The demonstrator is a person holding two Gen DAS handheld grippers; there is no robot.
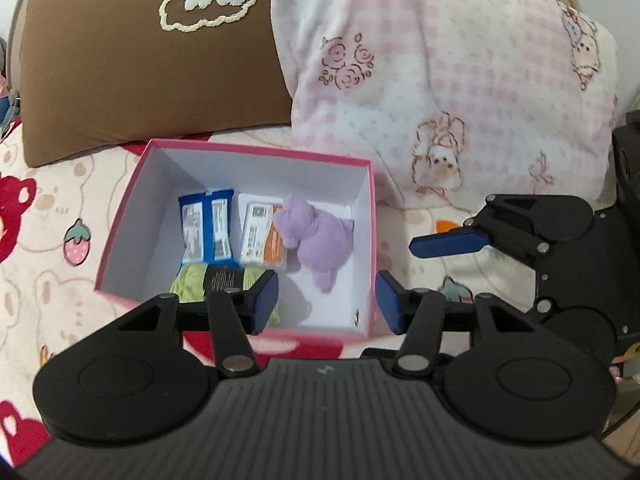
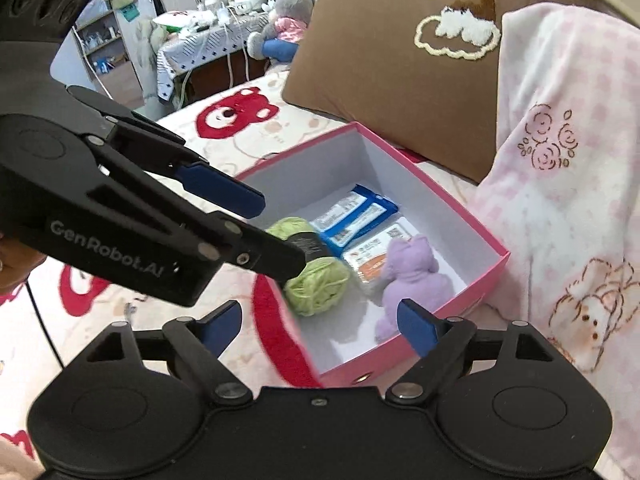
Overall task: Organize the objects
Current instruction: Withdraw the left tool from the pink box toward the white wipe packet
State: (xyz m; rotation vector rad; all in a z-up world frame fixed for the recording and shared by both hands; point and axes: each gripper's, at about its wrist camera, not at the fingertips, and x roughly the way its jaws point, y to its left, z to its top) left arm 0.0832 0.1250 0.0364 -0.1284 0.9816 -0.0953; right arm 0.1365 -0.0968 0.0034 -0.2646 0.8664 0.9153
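A pink box point(image 1: 256, 150) point(image 2: 440, 196) with a white inside lies open on the bed. In it are a purple plush toy point(image 1: 320, 236) point(image 2: 412, 272), a ball of green yarn point(image 1: 192, 280) point(image 2: 320, 284), two blue packets point(image 1: 208, 228) point(image 2: 356, 216) and an orange and white packet point(image 1: 262, 236) point(image 2: 372, 256). My left gripper point(image 1: 328, 300) point(image 2: 276, 236) hangs open over the box's near edge, nothing between its blue pads. My right gripper point(image 2: 320, 324) stands wide open and empty above the box's near corner. One of its fingers point(image 1: 448, 242) shows at the right in the left wrist view.
A brown pillow point(image 1: 140, 72) point(image 2: 392, 64) and a pink checked blanket point(image 1: 440, 80) point(image 2: 568, 160) rise right behind the box. The sheet point(image 1: 52, 208) has red bears and strawberries. Beyond the bed are a cluttered table point(image 2: 208, 48) and a grey stuffed toy point(image 2: 288, 20).
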